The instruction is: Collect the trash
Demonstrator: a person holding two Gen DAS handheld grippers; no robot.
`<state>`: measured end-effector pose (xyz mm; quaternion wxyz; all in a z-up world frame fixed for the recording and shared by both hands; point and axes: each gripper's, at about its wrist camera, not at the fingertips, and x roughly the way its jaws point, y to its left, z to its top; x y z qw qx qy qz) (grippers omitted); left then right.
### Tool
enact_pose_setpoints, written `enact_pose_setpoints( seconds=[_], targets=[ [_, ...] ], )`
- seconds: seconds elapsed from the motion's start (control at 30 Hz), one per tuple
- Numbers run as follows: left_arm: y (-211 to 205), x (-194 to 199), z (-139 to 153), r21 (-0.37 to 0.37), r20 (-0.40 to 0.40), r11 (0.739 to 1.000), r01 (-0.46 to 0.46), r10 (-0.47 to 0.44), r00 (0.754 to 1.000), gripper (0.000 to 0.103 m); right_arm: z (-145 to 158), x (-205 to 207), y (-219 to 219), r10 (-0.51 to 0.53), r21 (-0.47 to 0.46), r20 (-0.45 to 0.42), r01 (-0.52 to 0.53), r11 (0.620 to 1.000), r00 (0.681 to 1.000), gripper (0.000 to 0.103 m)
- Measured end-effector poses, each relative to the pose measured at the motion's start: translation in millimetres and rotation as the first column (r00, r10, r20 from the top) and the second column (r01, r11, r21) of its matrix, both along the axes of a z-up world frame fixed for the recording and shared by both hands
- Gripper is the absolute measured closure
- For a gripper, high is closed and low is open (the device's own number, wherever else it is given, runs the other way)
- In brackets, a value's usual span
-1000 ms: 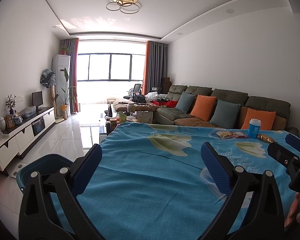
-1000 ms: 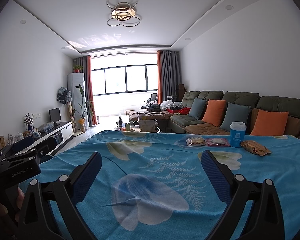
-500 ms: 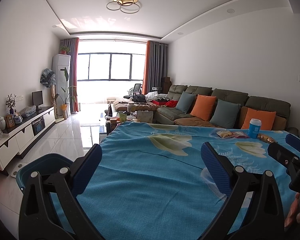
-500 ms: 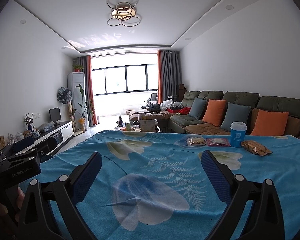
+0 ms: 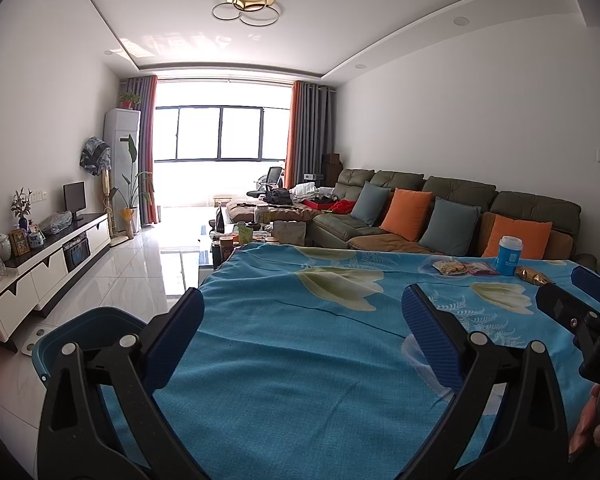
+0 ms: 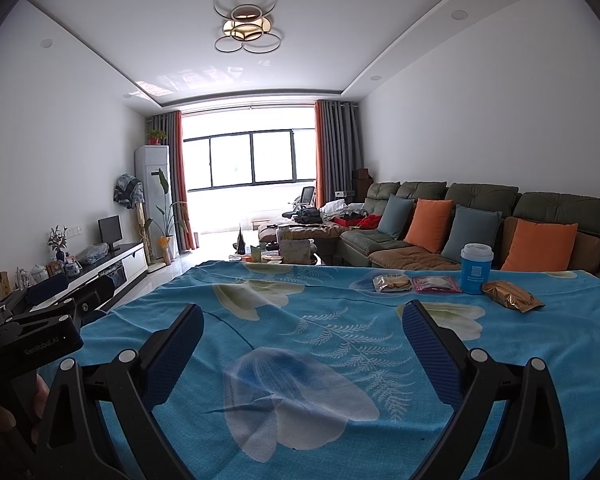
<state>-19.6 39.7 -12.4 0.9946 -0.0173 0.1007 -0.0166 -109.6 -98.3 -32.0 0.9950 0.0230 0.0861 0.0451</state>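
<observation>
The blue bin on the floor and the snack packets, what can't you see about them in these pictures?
- Blue bin, left wrist view: its inside and most of its body are hidden by the left gripper and the table's blue cloth.
- Snack packets, right wrist view: print too small to read.
- Blue cup: lid on, contents hidden.

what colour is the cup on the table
The cup is blue with a white lid and a small white label; it shows best in the right wrist view.

A home living room: a long olive-green sofa [image 6: 480,216] with orange and grey cushions, a white TV cabinet [image 5: 48,256], and grey-and-orange window curtains [image 6: 336,152].
</observation>
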Motion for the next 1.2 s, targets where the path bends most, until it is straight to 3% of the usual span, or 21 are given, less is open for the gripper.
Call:
enact_pose_setpoints(
  seconds=[0.9,1.07,1.2],
  targets=[
    [-1.9,8.3,2.0,0.003,-0.028,1.0,0.009,-0.008,1.0,0.006,-0.6,1.8,-5.9,-0.016,0.009,-0.001,0.016,1.0,1.0,0.007],
    [-4.8,33.6,3.3,0.038,-0.126,0.999,0.018,-0.013,0.992,0.006,1.0,5.9,-22.2,-0.042,-0.003,-0.025,0.042,0.999,0.999,0.007],
    [-1.8,74.3,2.7,0.048,-0.248,0.998,0.04,-0.027,0.968,0.006,2.2,14.1,-42.5,-0.061,0.005,-0.078,0.062,0.998,0.995,0.007]
  ],
)
